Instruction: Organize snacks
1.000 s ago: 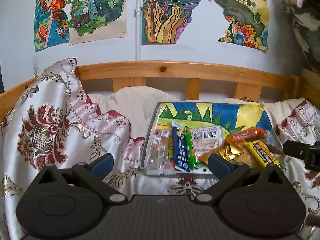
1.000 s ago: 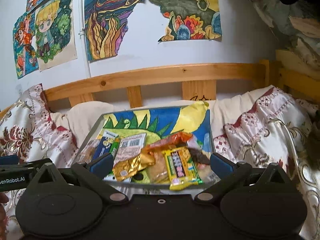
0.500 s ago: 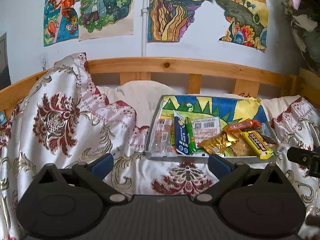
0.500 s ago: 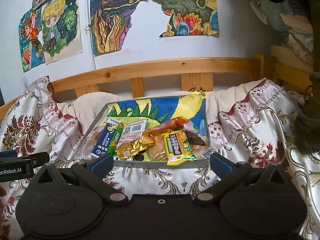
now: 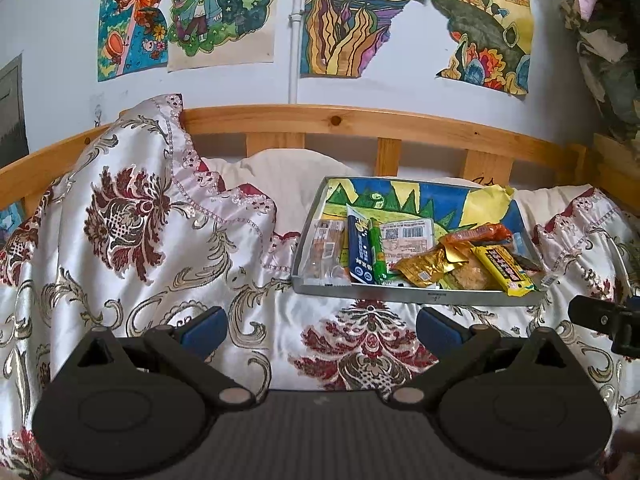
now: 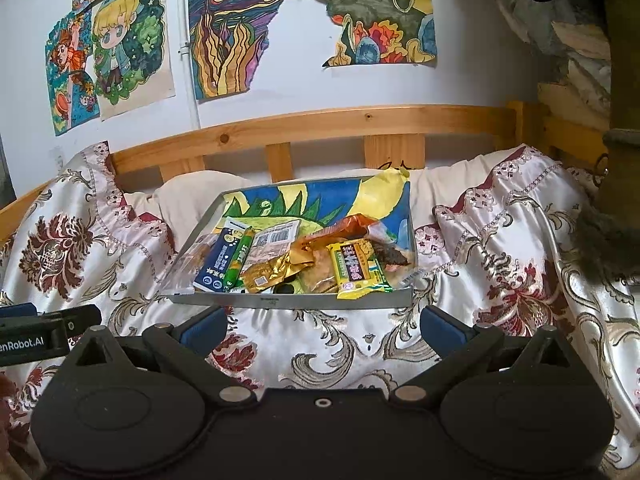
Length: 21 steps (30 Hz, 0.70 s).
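On the bedspread [image 5: 168, 280] sits the tray [image 6: 288, 301] of snacks [image 6: 352, 268]; my left gripper [image 5: 320, 326] and right gripper [image 6: 322, 324] hang released, empty, short of it. Next, I judge: reach in, pick one packet.

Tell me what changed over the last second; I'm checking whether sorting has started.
Both grippers, left gripper and right gripper, backed away from the tray, which now looks smaller and farther off. Nothing was gripped or released. Both stayed open and empty, and the snacks lie as before.
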### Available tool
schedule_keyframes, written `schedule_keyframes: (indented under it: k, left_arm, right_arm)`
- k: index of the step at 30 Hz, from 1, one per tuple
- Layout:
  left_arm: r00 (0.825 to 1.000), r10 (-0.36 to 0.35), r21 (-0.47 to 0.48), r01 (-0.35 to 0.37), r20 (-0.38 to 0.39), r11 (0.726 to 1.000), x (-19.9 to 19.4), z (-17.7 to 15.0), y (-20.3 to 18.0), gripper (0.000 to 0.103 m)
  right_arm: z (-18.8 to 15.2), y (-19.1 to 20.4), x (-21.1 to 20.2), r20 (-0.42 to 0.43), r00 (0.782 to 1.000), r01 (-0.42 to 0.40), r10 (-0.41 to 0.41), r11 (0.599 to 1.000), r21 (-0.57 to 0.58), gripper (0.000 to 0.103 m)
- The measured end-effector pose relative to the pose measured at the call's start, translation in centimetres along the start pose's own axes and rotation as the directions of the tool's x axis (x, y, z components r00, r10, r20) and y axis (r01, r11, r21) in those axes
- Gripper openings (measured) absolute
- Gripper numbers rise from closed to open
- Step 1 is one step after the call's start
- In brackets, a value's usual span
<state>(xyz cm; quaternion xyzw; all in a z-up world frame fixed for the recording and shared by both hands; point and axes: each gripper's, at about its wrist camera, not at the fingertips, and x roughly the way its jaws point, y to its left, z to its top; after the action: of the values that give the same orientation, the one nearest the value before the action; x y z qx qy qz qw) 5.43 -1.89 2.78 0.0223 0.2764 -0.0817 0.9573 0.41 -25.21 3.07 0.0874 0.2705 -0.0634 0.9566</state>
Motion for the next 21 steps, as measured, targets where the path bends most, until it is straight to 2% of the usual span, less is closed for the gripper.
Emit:
schedule_keyframes:
  k: [21]
  left_arm:
    - [1.000,-0.010,0.007,0.010,-0.025,1.000,-0.45,-0.81,-0.21,0.102]
  right_arm:
    - [-0.62,0.22,-0.54,-0.025,1.000,0.003,-0.003,1.000,-0.005,0.102]
